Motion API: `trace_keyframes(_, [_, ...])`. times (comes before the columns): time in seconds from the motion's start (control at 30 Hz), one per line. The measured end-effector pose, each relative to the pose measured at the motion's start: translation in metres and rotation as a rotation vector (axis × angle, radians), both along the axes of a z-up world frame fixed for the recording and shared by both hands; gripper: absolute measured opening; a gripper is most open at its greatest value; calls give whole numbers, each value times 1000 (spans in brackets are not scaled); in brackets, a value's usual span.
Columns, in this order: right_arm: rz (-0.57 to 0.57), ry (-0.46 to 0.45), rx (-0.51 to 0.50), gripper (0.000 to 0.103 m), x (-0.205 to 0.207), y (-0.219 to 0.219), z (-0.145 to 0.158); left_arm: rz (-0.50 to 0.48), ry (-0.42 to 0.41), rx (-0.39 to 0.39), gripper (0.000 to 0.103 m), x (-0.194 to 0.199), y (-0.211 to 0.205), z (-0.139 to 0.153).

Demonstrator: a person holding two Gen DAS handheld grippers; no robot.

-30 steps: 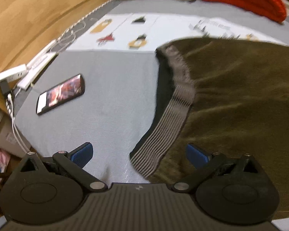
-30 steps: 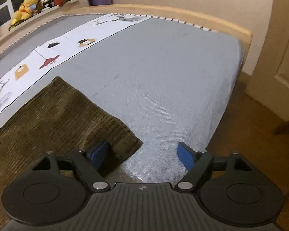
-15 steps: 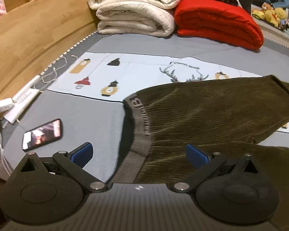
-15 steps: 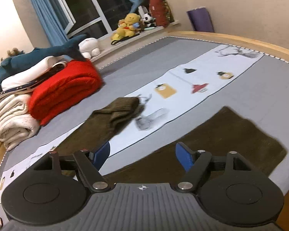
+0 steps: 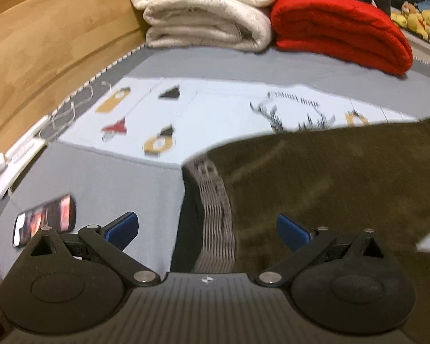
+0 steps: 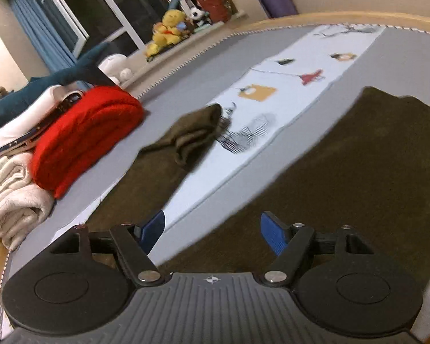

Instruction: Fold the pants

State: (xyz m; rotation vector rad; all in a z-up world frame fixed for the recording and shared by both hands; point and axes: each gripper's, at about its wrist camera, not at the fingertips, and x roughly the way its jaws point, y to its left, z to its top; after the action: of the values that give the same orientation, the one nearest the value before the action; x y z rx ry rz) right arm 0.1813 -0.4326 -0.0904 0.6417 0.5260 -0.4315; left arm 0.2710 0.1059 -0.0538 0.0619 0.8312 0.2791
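Note:
Olive-brown corduroy pants [image 5: 329, 177] lie spread on the grey bed, with a grey ribbed waistband [image 5: 215, 209] at their left end. My left gripper [image 5: 207, 229] is open and empty, hovering just above the waistband. In the right wrist view the near leg [image 6: 344, 177] runs under my right gripper [image 6: 212, 229], which is open and empty above the leg's edge. The far leg [image 6: 183, 140] stretches away with its cuff bunched up.
A phone [image 5: 44, 220] lies on the bed to the left, with white cables and a power strip [image 5: 20, 152] by the wooden side board. Folded cream blankets [image 5: 209, 14] and a red blanket [image 5: 341, 28] are stacked at the head. Plush toys [image 6: 169, 31] sit on the sill.
Both grippers rose and swung from the pants' ends to look over the bed. The left has now come in closer over the waistband. The right has moved in over the near leg. Both stayed open.

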Motion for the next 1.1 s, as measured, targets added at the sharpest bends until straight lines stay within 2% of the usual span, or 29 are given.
trace_keyframes(0.07, [-3, 36, -37, 76, 10, 4, -4, 11, -6, -10, 103, 20, 10, -2])
trace_keyframes(0.17, [3, 62, 6, 76, 21, 4, -12, 45, 3, -48, 103, 50, 28, -10])
trace_keyframes(0.27, [11, 97, -8, 76, 31, 9, -17, 51, 15, -84, 103, 74, 44, -21])
trace_keyframes(0.33, [19, 110, -49, 76, 34, 13, -16, 45, 23, -70, 103, 85, 51, -26])
trace_keyframes(0.43, [30, 133, -127, 76, 42, 17, -15, 60, 16, -5, 103, 96, 57, -30])
trace_keyframes(0.5, [19, 145, -155, 76, 46, 17, -15, 63, 14, -8, 103, 102, 63, -31])
trace_keyframes(0.63, [16, 160, -129, 76, 53, 10, -19, 83, -7, -87, 103, 115, 78, -32])
trace_keyframes(0.7, [29, 172, -126, 76, 55, 10, -21, 83, 8, -113, 103, 122, 85, -35])
trace_keyframes(0.83, [47, 181, -137, 76, 58, 11, -21, 130, 74, -271, 103, 134, 105, -50])
trace_keyframes(0.9, [46, 180, -135, 76, 58, 10, -22, 164, 94, -322, 103, 136, 112, -59])
trace_keyframes(1.0, [37, 186, -127, 76, 59, 7, -23, 188, 115, -303, 103, 136, 110, -69])
trace_keyframes(1.1, [29, 187, -119, 76, 60, 6, -24, 143, 127, -325, 103, 137, 103, -72])
